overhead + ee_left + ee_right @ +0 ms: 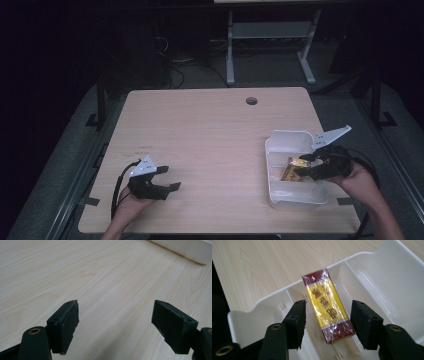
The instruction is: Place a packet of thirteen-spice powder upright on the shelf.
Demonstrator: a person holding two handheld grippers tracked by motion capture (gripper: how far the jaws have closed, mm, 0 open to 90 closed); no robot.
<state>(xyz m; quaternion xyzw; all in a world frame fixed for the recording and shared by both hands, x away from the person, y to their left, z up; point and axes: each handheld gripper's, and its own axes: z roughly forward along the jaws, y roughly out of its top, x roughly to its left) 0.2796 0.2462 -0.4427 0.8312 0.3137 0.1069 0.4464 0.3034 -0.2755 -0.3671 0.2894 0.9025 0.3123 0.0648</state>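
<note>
The red-and-yellow wrapped packet (pixel 327 306) lies in the tray (pixel 372 270) between the right gripper's (pixel 328 321) parted jaws; left gripper (pixel 115 327) gapes empty.

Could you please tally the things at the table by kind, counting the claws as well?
Claws: 2, the left claw and the right claw, both open
White divided trays: 1, the tray
Yellow and dark red wrapped packets: 1, the packet, lying in the tray
Total: 4
</note>
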